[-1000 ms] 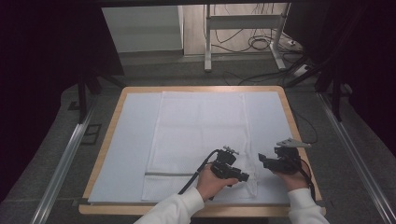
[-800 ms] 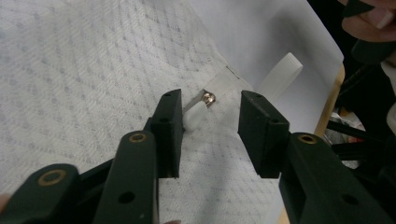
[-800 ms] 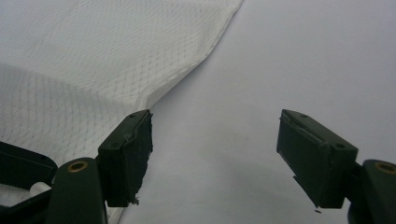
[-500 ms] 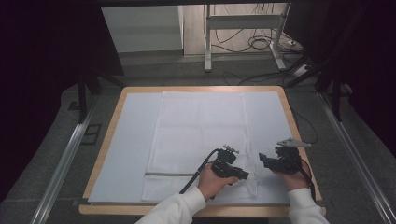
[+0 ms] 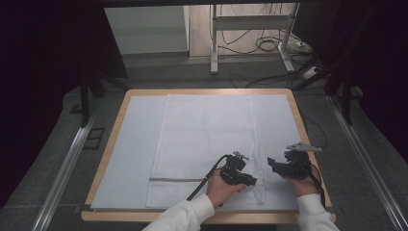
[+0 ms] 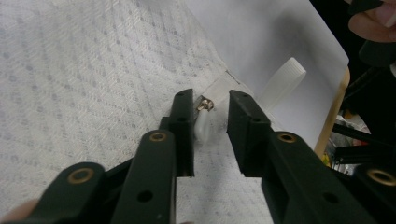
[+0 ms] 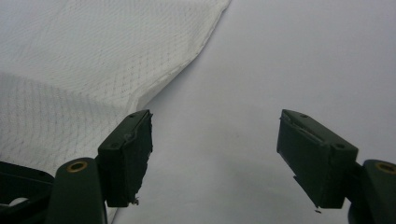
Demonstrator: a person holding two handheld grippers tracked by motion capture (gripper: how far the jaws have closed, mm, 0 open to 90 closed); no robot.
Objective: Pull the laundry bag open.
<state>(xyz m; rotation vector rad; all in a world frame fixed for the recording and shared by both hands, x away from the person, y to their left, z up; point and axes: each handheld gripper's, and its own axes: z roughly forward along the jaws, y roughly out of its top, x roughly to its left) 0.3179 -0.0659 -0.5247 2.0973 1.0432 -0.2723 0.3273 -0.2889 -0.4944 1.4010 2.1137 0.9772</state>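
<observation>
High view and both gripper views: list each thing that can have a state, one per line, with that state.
White cloth: spread flat on the table, grey stripe near the near edge.
Zipper pull: at the cloth's corner, between the left jaws, not clamped.
Left gripper: jaws partly open around the pull.
Right gripper: jaws wide open, holding nothing, over the pale sheet beside the cloth's edge.
Loop tab: sticking out past the corner, free.

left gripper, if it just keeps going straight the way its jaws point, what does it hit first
Most likely the small metal zipper pull with its translucent tab, at the edge of the white mesh cloth. It sits right between the open jaws of the left gripper, just ahead. Depth is hard to judge; the jaws may brush the cloth first.
</observation>
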